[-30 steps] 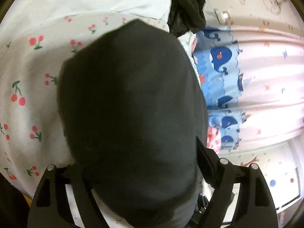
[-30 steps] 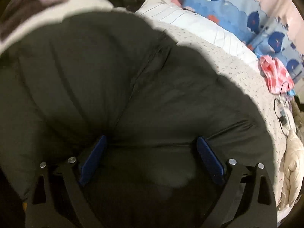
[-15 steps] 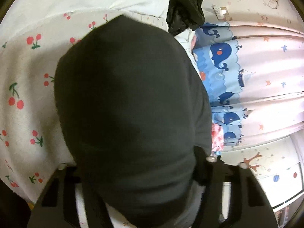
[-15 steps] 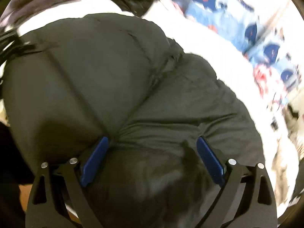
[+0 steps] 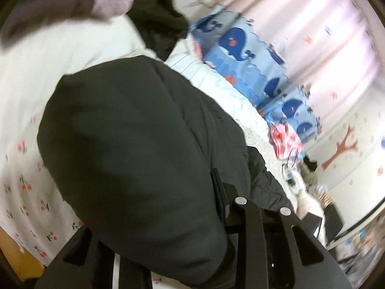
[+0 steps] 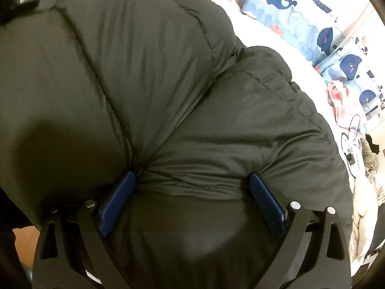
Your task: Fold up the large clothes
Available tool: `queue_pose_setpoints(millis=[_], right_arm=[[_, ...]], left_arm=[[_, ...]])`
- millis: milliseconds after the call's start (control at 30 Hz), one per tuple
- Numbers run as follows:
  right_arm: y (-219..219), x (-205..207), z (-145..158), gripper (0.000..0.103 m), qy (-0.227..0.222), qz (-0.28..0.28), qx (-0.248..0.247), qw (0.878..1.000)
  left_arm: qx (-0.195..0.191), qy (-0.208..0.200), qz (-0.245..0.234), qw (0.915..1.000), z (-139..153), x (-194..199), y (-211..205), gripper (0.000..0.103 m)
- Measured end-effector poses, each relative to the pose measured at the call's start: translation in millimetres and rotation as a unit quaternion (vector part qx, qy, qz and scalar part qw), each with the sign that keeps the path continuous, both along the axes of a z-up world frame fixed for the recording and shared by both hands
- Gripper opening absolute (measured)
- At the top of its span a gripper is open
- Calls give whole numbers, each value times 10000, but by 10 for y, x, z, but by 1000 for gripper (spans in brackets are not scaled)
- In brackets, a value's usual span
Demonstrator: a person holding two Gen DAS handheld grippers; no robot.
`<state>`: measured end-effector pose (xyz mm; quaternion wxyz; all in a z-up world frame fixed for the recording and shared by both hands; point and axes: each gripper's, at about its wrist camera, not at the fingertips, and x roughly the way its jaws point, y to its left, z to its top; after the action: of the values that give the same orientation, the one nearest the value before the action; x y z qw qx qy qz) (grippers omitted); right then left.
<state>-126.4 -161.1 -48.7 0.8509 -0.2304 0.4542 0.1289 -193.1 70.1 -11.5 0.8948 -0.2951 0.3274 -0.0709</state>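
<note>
One big black puffy coat is seen filling most of both views, spread on a bed cover with little red cherries at the lower left of the left view. The right gripper is held wide, and its two blue pads are pressed against a bunch of the coat at the lower middle. The left gripper is mostly hidden under the coat at the bottom, so its grip cannot be told. Two whale pillows are seen at the upper right.
</note>
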Motion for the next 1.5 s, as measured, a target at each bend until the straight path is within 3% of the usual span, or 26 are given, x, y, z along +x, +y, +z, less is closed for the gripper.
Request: queue_pose_setpoints(millis=[233, 333, 367, 433, 533, 600, 700, 800, 900, 967, 1033, 1067, 1100, 1167, 1233, 1300, 1333, 1367, 1400, 1500], right_arm=[[-67, -32, 63, 92, 199, 148, 291, 9993], [-260, -31, 154, 93, 417, 373, 842, 9949], [-422, -27, 220, 93, 555, 466, 1311, 9887], [-766, -49, 359, 94, 749, 500, 2411, 9663], [-1410, -38, 460, 94, 949, 194, 3890, 9161], [-1987, -30, 502, 94, 876, -244, 4711, 8774], [-2689, -28, 549, 95, 686, -780, 5462, 8312], [-3208, -76, 615, 96, 469, -1202, 5815, 8032], [-3689, -51, 782, 96, 99, -1546, 5909, 7917], [-3855, 16, 942, 96, -103, -1644, 5801, 7977], [-3862, 128, 1163, 96, -225, -1514, 5504, 8207], [-3796, 166, 1252, 96, -234, -1427, 5267, 8377], [-3657, 321, 1360, 96, -223, -1331, 4738, 8702], [-3301, 428, 1371, 96, -122, -1329, 3814, 9147], [-3043, 652, 1157, 96, 112, -1435, 3065, 9409], [-2817, 776, 747, 96, 378, -1690, 2124, 9617], [-2759, 793, 521, 96, 523, -1791, 1751, 9667], [-2784, 818, 301, 96, 782, -1815, 1855, 9626], [-2843, 850, 198, 96, 918, -1909, 2080, 9549], [-2976, 738, 97, 96, 880, -2100, 2372, 9444]], left_arm=[[832, -339, -366, 9953, 473, 47, -465, 30], [1047, -468, -531, 9920, 626, 107, -688, 30], [1077, -495, -585, 9912, 659, 95, -750, 30], [1161, -539, -679, 9894, 726, 114, -885, 30], [1446, -617, -910, 9834, 795, 117, -1167, 30], [1701, -662, -1146, 9765, 822, 141, -1441, 30], [2175, -708, -1553, 9610, 813, 186, -1958, 30], [2678, -648, -2027, 9397, 679, 271, -2555, 30], [3013, -432, -2493, 9194, 403, 375, -3096, 30], [3315, -330, -2750, 9019, 188, 400, -3410, 31], [3556, -295, -2970, 8857, 35, 393, -3643, 35], [3693, -315, -3098, 8756, -23, 370, -3762, 36], [3822, -348, -3205, 8660, -52, 339, -3853, 39], [3895, -392, -3417, 8544, -66, 265, -3948, 46], [3940, -410, -3567, 8461, -54, 188, -3950, 52], [3904, -379, -3773, 8389, 20, 96, -3840, 52], [3807, -345, -3890, 8382, 75, 44, -3759, 52], [3641, -312, -4053, 8380, 175, -22, -3635, 52], [3339, -285, -4188, 8440, 281, -103, -3467, 53], [1719, -46, -4272, 8877, 662, -80, -2721, 56]])
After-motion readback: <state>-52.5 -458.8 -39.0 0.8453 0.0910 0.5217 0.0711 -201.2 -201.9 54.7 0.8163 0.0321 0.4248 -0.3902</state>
